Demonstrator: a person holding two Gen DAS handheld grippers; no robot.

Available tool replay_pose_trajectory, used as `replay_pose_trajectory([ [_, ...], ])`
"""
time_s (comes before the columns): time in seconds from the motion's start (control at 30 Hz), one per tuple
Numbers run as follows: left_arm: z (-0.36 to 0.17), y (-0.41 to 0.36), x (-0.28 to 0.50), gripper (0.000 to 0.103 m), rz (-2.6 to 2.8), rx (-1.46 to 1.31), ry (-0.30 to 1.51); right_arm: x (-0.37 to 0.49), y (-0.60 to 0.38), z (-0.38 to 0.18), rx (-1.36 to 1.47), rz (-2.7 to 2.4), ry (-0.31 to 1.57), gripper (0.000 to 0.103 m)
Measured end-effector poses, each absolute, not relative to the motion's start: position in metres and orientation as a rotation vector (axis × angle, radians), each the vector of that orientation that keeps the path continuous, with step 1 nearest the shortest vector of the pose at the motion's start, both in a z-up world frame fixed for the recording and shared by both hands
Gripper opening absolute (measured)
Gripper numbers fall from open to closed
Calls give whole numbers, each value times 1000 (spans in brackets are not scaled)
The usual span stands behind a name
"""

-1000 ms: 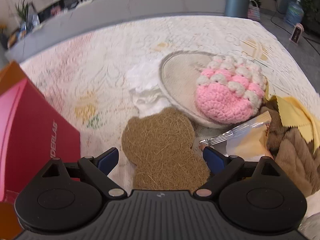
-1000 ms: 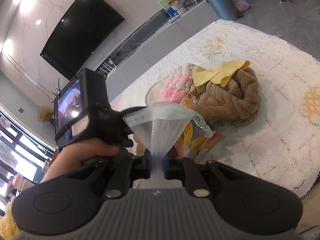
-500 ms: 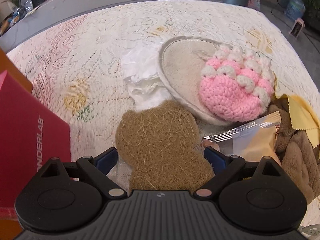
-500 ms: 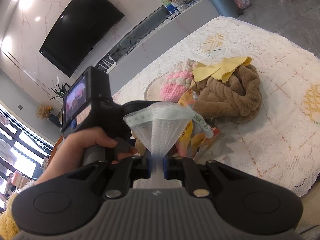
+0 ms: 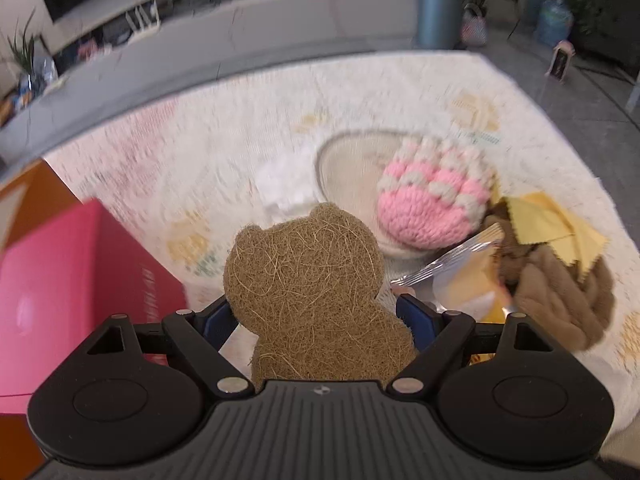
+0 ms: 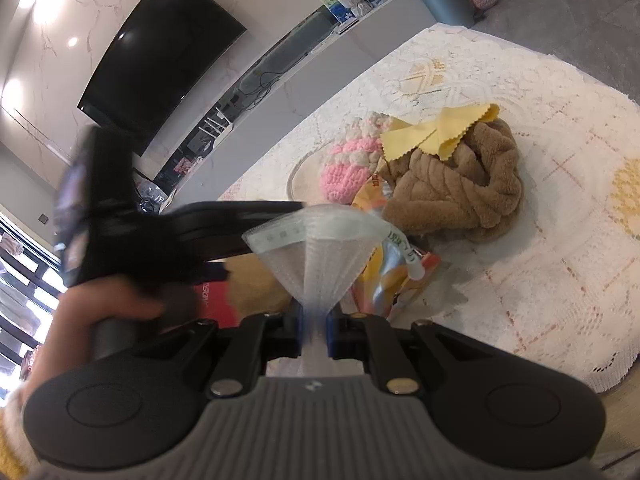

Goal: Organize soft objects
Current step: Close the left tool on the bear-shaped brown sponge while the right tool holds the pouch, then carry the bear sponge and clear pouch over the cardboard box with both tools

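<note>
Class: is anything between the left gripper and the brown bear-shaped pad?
Nothing visible does. The left gripper has just been closing its jaws, and the pad already sits between them, its edges against both fingers.

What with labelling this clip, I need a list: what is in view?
coir bear pad: 1, brown, clamped in left gripper
crochet hat: 1, pink-cream, on round mat
round mat: 1, beige, on tablecloth
plush twist: 1, brown, beside hat
yellow cloth: 1 or 2, atop plush
snack packet: 1, orange, beside plush
white tissue: 1, behind pad
box: 1, pink, left
tablecloth: 1, white lace
left gripper: jaws just closing on pad
right gripper: shut on white mesh sheet
</note>
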State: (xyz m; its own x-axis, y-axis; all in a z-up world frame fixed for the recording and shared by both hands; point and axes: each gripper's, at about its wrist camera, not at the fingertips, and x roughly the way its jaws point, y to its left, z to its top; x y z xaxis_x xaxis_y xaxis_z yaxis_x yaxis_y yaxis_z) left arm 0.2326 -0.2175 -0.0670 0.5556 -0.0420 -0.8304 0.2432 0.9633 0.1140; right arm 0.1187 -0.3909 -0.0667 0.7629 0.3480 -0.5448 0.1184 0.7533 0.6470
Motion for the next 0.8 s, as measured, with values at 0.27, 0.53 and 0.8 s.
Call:
replay_pose_trajectory([
  [0.27,-40,-208,215,98,-241,245,925,118,-391,-66,716,128,703,9],
  [0.53,-20,-204,205,98,-285,244,886,113,-394,-61,710,108,676,9],
  [0.8,10,-195,211,98,-296,235,830,104,-406,-27,694,120,565,9],
])
